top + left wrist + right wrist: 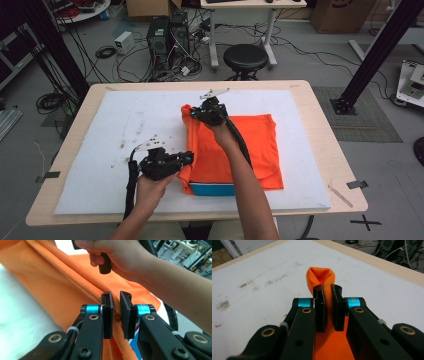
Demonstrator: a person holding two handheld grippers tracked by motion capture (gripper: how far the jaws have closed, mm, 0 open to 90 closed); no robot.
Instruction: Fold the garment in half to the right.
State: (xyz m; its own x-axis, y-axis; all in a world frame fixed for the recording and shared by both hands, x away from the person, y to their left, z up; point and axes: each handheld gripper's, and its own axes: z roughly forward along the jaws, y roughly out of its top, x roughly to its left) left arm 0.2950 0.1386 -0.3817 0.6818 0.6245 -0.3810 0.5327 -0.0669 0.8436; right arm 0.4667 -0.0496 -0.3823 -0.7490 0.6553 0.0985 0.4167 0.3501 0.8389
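White padded surface point(125, 150) on a wooden top, cluttered lab floor behind: orange shirt being handled by two hand-held tongs.

Orange shirt point(250, 150) lies right of centre on the pad, its left edge lifted off it. Left tongs point(187, 159) pinch that edge at the near corner; in the left gripper view the jaws are nearly closed with a fold of cloth between them. Right tongs point(192, 112) grip the far corner, jaws likewise almost shut on a bunched fold point(320, 277). Blue strip point(214, 189) shows under the near hem, probably a lining or a second layer.
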